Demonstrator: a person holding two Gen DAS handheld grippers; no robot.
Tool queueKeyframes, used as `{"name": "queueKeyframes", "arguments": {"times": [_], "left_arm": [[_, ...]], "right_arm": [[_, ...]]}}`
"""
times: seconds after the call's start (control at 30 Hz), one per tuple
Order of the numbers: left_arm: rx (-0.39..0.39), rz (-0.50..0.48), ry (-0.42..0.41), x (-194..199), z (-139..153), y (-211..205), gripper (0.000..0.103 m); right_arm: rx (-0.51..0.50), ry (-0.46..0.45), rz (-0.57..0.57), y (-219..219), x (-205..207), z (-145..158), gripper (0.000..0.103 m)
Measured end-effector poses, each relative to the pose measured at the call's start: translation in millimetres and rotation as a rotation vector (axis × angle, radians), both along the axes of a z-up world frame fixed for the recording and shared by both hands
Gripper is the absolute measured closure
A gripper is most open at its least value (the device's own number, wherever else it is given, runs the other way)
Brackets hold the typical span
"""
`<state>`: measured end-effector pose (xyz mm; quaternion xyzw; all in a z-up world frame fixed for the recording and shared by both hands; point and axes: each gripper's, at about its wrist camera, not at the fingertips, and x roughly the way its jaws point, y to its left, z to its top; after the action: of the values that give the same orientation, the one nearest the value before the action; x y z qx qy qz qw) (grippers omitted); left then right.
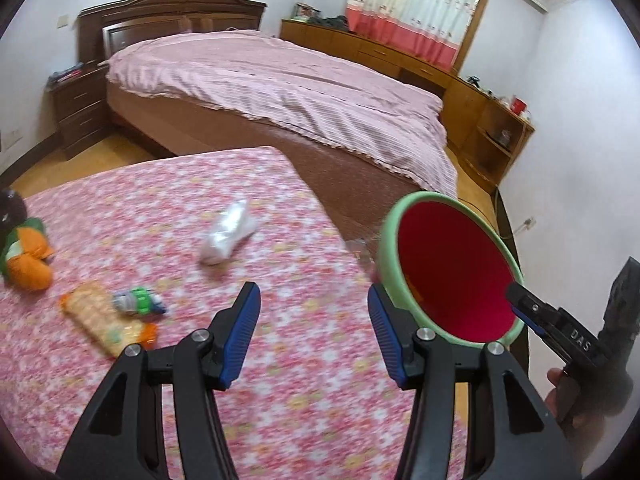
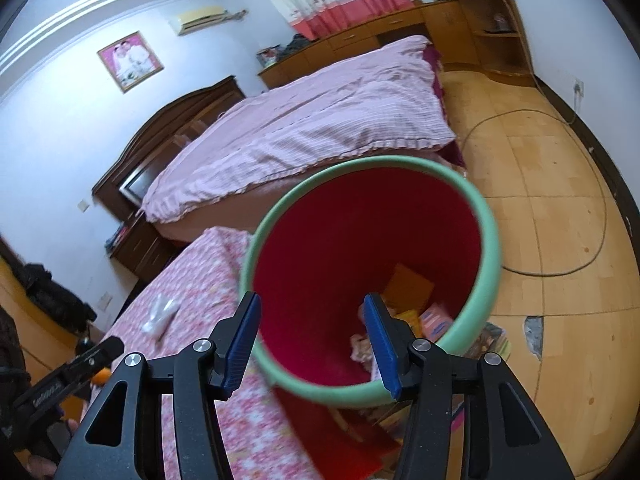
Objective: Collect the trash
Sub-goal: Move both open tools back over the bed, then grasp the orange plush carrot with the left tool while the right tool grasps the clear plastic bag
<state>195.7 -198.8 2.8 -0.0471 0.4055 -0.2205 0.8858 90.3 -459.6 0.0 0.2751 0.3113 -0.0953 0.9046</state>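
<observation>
The left claw (image 1: 314, 332) is open with nothing in it. It hangs over a desk (image 1: 280, 380) covered in a pink flowery cloth. The crumpled white paper (image 1: 230, 236) lies ahead of this claw, a bit to the left and farther away. Its long side runs from near-left to far-right. Nearer on the left lie a snack wrapper (image 1: 102, 322) and a small green and white wrapper (image 1: 138, 301), touching each other. An orange and green soft toy (image 1: 24, 252) sits at the far left edge.

The right claw (image 2: 310, 342) is open too and holds nothing. It points into the red bin with a green rim (image 2: 494, 240), which stands by the desk's right side. Some trash (image 2: 408, 292) is already in the bin.

I think the left hand is nearer the white paper, so it should grab it.

Behind is a bed with a pink striped cover (image 1: 280, 80), a wooden floor (image 2: 560, 220) and a pink and white curtain (image 1: 408, 4).
</observation>
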Motion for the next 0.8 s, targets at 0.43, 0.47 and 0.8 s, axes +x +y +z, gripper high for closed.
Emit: {"name": "queueKeyframes", "arguments": {"times": [0.43,0.47,0.8], "left_arm": [[0.026,0.155,-0.021,10.3,5.4,89.7,0.047],[0.028,0.171,-0.022,11.2,5.2,98.3,0.047],[0.023,0.33,0.013,25.7,-10.5,179.5,0.047]], "right_arm": [[-0.022,0.019,0.11,61.9,19.4,6.1,0.048],[-0.025,0.023,0.119,66.5,21.6,6.0,0.048],[-0.059,0.052,0.181,105.1,39.5,7.8,0.048]]}}
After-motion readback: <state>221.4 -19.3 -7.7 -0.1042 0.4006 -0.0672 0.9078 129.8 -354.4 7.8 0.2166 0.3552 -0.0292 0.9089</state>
